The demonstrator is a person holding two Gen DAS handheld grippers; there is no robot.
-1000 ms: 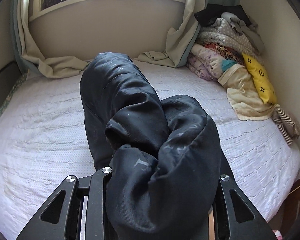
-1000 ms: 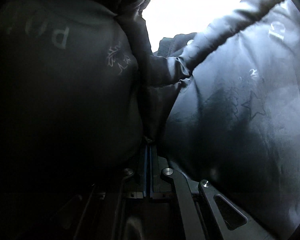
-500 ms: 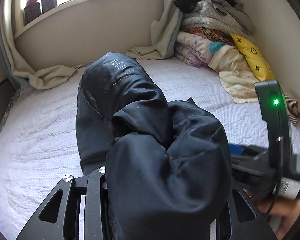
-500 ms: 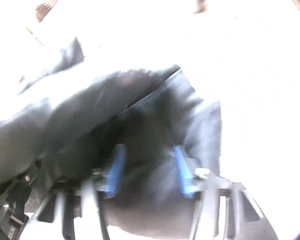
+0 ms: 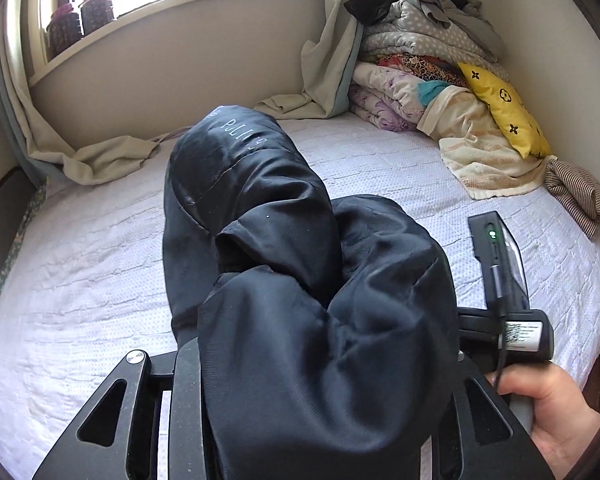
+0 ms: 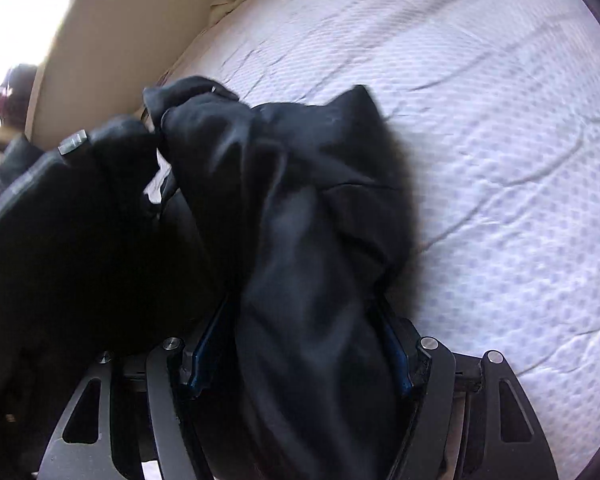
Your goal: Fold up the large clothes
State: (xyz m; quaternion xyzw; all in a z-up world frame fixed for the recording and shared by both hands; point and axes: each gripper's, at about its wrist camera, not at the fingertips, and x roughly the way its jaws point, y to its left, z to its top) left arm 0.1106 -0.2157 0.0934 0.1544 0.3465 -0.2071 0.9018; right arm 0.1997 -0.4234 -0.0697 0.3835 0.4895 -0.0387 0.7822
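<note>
A black padded jacket [image 5: 244, 184] lies bunched on the white bed [image 5: 80, 260], one part standing up with pale lettering near its top. My left gripper [image 5: 324, 360] is shut on a thick wad of the jacket; the fabric hides its fingertips. In the right wrist view the jacket [image 6: 320, 168] hangs between the blue pads [image 6: 204, 340] of my right gripper [image 6: 300, 340]. Its jaws are opening and stand wide, with the cloth loose between them. The right gripper's body [image 5: 500, 280] and the hand [image 5: 552, 412] holding it show at the jacket's right side.
A pile of folded quilts and clothes [image 5: 420, 60] with a yellow pillow [image 5: 500, 108] fills the far right corner. A striped cloth [image 5: 580, 192] lies beside it. Curtains [image 5: 328, 60] trail onto the bed under the windowsill, where jars [image 5: 80, 20] stand. Bare mattress [image 6: 500, 120] spreads to the right.
My right gripper, shut on a fold of the jacket a second ago, has opened wide, swung over the bed and come into the left wrist view. The left gripper keeps its hold.
</note>
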